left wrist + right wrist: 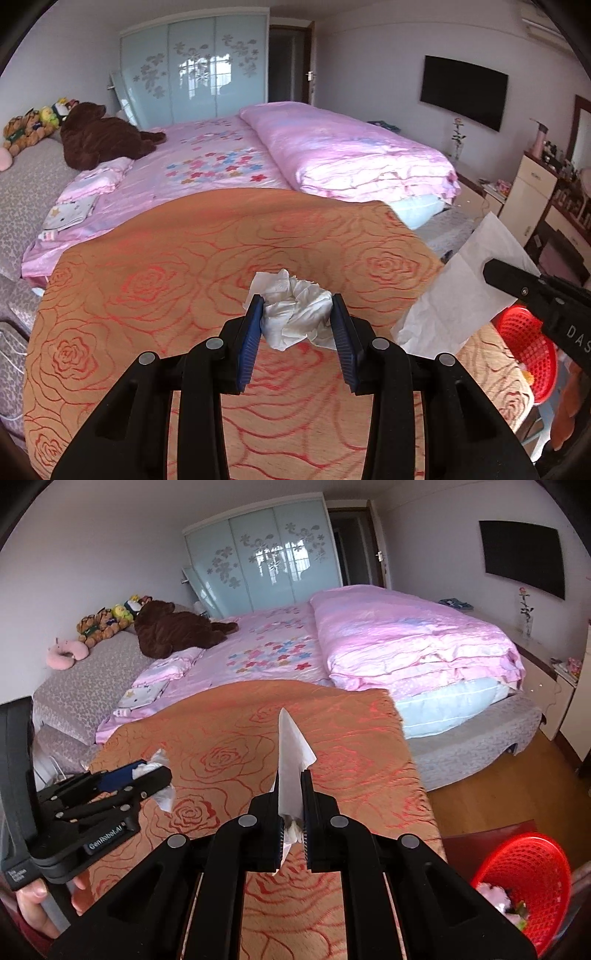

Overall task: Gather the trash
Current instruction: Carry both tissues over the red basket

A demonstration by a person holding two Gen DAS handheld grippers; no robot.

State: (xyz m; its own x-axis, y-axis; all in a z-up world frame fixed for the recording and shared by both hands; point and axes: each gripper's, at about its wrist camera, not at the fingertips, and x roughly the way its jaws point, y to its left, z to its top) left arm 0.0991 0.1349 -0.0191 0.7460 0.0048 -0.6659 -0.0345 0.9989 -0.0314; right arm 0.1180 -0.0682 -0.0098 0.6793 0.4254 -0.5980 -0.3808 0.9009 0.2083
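My left gripper (298, 314) is shut on a crumpled white tissue (295, 314), held above the orange rose-patterned cloth (184, 280). The right wrist view shows that same gripper (147, 775) at the left with the tissue (164, 797) poking out of its blue pads. My right gripper (291, 782) is shut on a flat white sheet of paper (290, 749) that stands edge-on between its jaws. In the left wrist view the sheet (469, 284) hangs at the right under the right gripper's black finger (517, 284). A red mesh basket (524, 878) with some pink and green scraps sits low at the right.
Beyond the orange cloth lies a bed with pink bedding (332, 155) and a brown plush bear (99, 136). A dresser (535, 188) and a wall-mounted television (461, 92) are at the right. Wooden floor (517, 775) shows by the bed. A person's hand (33, 904) holds the left gripper.
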